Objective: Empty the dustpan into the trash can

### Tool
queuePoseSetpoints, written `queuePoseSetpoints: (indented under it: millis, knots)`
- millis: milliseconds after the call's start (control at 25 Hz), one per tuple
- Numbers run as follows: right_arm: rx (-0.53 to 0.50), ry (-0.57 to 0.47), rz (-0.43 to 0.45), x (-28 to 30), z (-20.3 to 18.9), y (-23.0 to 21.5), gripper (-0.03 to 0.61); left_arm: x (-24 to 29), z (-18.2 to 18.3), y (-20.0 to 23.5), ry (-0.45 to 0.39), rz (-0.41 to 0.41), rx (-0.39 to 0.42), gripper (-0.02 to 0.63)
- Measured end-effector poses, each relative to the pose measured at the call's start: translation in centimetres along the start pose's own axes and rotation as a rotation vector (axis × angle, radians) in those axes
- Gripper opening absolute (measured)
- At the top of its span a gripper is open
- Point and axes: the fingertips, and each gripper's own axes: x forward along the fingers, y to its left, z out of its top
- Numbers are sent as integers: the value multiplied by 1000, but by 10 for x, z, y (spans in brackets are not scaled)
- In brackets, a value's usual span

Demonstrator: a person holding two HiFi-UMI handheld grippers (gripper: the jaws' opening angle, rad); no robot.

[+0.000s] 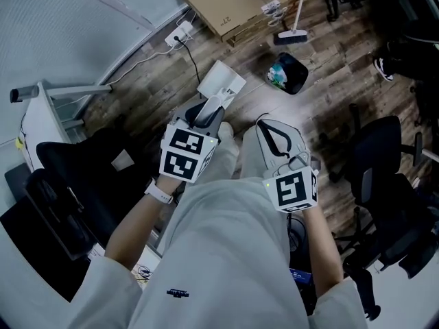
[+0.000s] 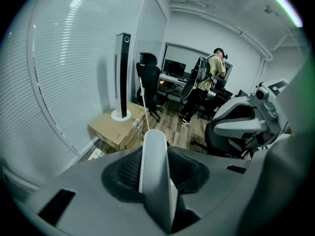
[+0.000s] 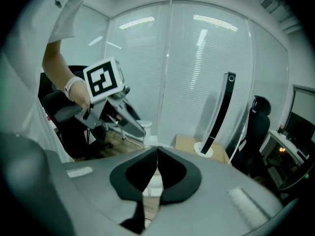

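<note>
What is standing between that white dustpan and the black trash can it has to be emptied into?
Nothing visible. In the head view only bare wood floor lies between the dustpan, held by the left gripper, and the trash can.

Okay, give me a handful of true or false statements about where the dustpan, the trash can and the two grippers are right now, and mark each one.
1. The left gripper has its jaws clamped on the white handle of the dustpan. True.
2. The right gripper holds the broom. False: its jaws are together with nothing between them, and the broom stands by the cardboard box.
3. The dustpan is tipped over the trash can. False: in the head view it is left of the trash can, apart from it.
4. A tower fan stands on the cardboard box. True.
</note>
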Motion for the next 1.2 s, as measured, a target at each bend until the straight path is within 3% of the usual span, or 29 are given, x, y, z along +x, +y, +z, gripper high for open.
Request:
queuePoseSetpoints:
  millis: [560, 880, 1200]
  knots:
    - [100, -18, -96, -32, -3, -35, 12, 73, -36, 8, 48, 39, -105, 121]
    - [132, -1, -107, -37, -16, -38, 12, 101, -55, 12, 58, 57, -115, 121]
    - [174, -11, -117, -37, -23, -50, 12, 114, -43, 5, 68, 72, -112, 121]
